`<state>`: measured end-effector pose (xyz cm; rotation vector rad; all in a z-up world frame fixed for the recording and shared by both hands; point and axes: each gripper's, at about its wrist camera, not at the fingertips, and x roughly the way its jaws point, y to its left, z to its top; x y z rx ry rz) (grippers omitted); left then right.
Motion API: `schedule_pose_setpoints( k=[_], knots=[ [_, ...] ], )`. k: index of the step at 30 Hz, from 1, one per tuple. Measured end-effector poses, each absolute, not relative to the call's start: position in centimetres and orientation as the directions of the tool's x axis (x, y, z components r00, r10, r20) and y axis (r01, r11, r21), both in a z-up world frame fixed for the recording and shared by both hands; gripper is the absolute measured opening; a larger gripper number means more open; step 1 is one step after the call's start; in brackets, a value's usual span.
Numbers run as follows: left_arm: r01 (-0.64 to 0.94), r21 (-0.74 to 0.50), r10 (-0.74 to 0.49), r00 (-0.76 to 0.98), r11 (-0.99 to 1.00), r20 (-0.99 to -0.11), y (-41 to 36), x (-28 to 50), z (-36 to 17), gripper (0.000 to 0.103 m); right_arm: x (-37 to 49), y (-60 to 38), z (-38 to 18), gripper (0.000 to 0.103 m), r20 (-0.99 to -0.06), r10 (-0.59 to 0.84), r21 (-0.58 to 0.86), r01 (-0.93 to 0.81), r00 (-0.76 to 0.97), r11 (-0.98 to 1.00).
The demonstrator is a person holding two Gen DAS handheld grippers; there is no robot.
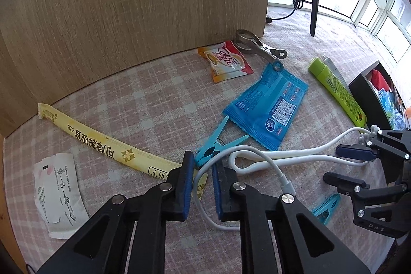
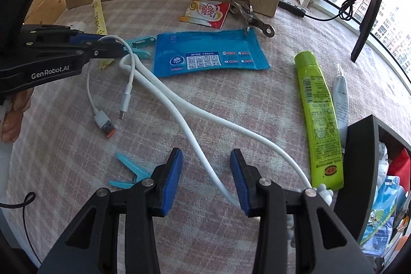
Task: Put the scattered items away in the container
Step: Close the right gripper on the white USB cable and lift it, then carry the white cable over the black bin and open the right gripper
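My left gripper [image 1: 201,166] is open, its jaws on either side of a thin white USB cable [image 1: 203,172], over the end of a yellow chopstick sleeve [image 1: 102,143]. In the right wrist view the left gripper [image 2: 113,43] stands at the cable's bend [image 2: 129,53]. My right gripper [image 2: 206,166] is open over a thick white cord [image 2: 205,120], not gripping it; it also shows in the left wrist view [image 1: 352,166]. The dark container [image 2: 359,171] stands at the right and holds several items.
On the checked cloth lie a blue wipes packet [image 2: 208,53], a coffee creamer sachet [image 2: 205,12], metal clips [image 2: 251,14], a green tube [image 2: 318,114], a white tube [image 2: 340,94], blue clothespins [image 2: 131,171] [image 1: 213,145] and a white paper sachet [image 1: 59,191]. A wooden panel [image 1: 128,4] stands behind.
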<state>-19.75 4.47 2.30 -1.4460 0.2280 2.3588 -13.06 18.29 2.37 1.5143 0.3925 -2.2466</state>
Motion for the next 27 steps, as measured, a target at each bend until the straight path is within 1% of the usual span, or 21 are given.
schedule_pose_setpoints(
  k=[1,3,5,8,10,13,16,18,23,27],
  knots=[
    [-0.384,-0.054,0.223,-0.41,-0.922,-0.884,4.5,-19.7,2.4,0.01,-13.1,18.3,2.4,0.028,-0.926,-0.179,0.002,0.471,-0.332,-0.882],
    [-0.382,-0.061,0.23,-0.416,-0.922,-0.88,4.2,-19.4,2.7,0.009,-13.4,18.6,2.5,0.018,-0.925,-0.214,0.051,0.457,-0.314,-0.888],
    [-0.379,-0.07,0.239,-0.421,-0.923,-0.875,4.0,-19.1,3.2,0.007,-13.7,18.9,2.5,0.017,-0.922,-0.265,0.123,0.434,-0.282,-0.892],
    [-0.372,-0.089,0.256,-0.43,-0.924,-0.866,3.7,-18.4,4.1,0.003,-13.6,19.3,2.6,0.01,-0.913,-0.317,0.198,0.398,-0.257,-0.896],
    [-0.36,-0.114,0.276,-0.439,-0.926,-0.855,3.4,-18.1,4.7,0.003,-13.4,19.7,3.0,0.005,-0.899,-0.357,0.249,0.373,-0.255,-0.894],
    [-0.351,-0.146,0.304,-0.452,-0.925,-0.838,3.0,-17.4,5.8,0.003,-13.3,20.3,3.5,0.005,-0.869,-0.436,0.349,0.334,-0.235,-0.875],
    [-0.347,-0.17,0.326,-0.463,-0.922,-0.824,3.6,-17.3,6.3,0.003,-12.8,20.3,4.4,0.005,-0.853,-0.461,0.377,0.319,-0.247,-0.869],
    [-0.352,-0.174,0.335,-0.473,-0.92,-0.815,3.8,-16.7,7.2,0.003,-12.5,20.6,5.1,0.005,-0.83,-0.499,0.421,0.307,-0.251,-0.854],
    [-0.374,-0.179,0.359,-0.497,-0.91,-0.79,4.4,-15.6,9.5,0.003,-11.9,22.3,8.0,0.005,-0.791,-0.516,0.446,0.268,-0.328,-0.854],
    [-0.406,-0.183,0.389,-0.511,-0.895,-0.767,5.4,-14.7,11.4,0.003,-10.8,24.8,10.9,0.005,-0.77,-0.488,0.434,0.223,-0.412,-0.873]
  ],
)
